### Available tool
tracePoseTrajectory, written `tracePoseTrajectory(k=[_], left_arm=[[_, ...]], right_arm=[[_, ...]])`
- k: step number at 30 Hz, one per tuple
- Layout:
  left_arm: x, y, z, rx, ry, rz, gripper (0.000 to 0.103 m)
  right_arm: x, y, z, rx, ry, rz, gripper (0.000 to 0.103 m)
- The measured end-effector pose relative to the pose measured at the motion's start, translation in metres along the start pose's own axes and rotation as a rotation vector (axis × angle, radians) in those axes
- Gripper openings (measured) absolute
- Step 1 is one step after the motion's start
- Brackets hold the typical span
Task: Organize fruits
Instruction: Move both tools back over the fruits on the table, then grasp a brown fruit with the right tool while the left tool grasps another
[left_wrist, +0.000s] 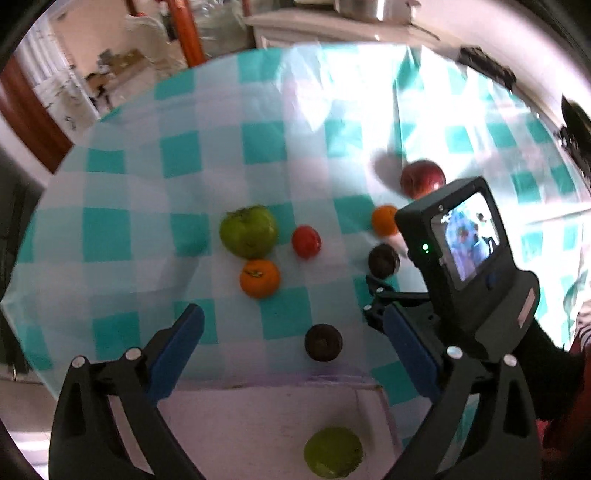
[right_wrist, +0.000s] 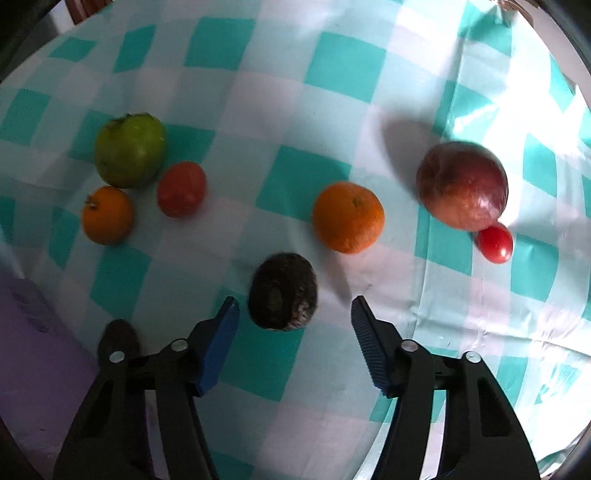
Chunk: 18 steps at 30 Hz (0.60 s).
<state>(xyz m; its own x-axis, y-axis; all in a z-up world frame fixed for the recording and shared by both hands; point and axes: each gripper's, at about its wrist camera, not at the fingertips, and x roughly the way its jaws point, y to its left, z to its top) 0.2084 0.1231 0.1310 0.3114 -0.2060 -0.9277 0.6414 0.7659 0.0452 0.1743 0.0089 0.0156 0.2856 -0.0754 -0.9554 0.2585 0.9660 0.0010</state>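
Fruits lie scattered on the counter, which is covered by a glossy teal-and-white checked cloth; strong light glares off the cloth on the right side. In the left wrist view, beyond the counter's far edge: pale walls, a red-brown post, white furniture, clutter too blurred to name. At the near edge sits a pale box holding one green fruit.

Left group, close together: a large green fruit; a red tomato just beside it; a small orange in front of both. Centre: a larger orange; a dark avocado just in front of it. Right: a big red apple with a cherry tomato touching its near side. A second dark avocado lies near the box edge.

Right tongs: jaws spread wide, gripping nothing; the dark avocado sits just ahead of the tips, nearer the left finger, whether touching it I cannot tell. Left tongs: jaws also wide and holding nothing; they hang above the box's far edge, with the second avocado between the finger lines and the green fruit in the box below them. The right tool's body, screen lit, stands at the right of the left wrist view, hiding part of the larger orange.
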Motion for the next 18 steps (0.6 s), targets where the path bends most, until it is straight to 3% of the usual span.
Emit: tracePoseTrajectory(k=[5,7,10,14,18], left_arm=[[0.03,0.001,0.008,0.037,0.095,-0.011,0.095],[0.041,0.002,0.012,0.027,0.148,-0.043,0.091],[0.064,0.002,0.015,0.013,0.274,-0.089,0.082],[0.093,-0.005,0.02,0.027,0.442,-0.074,0.065],[0.122,-0.022,0.026,0.086,0.636,-0.104,0.062]], right_arm=[[0.0,0.008,0.0,-0.04,-0.027,0.019,0.057],[0.001,0.012,0.003,-0.055,-0.026,0.043,0.037],[-0.004,-0.001,-0.003,-0.01,-0.021,0.093,0.036],[-0.017,-0.032,-0.026,0.074,-0.022,0.1,0.036],[-0.032,-0.051,-0.049,0.083,-0.022,0.083,0.036]])
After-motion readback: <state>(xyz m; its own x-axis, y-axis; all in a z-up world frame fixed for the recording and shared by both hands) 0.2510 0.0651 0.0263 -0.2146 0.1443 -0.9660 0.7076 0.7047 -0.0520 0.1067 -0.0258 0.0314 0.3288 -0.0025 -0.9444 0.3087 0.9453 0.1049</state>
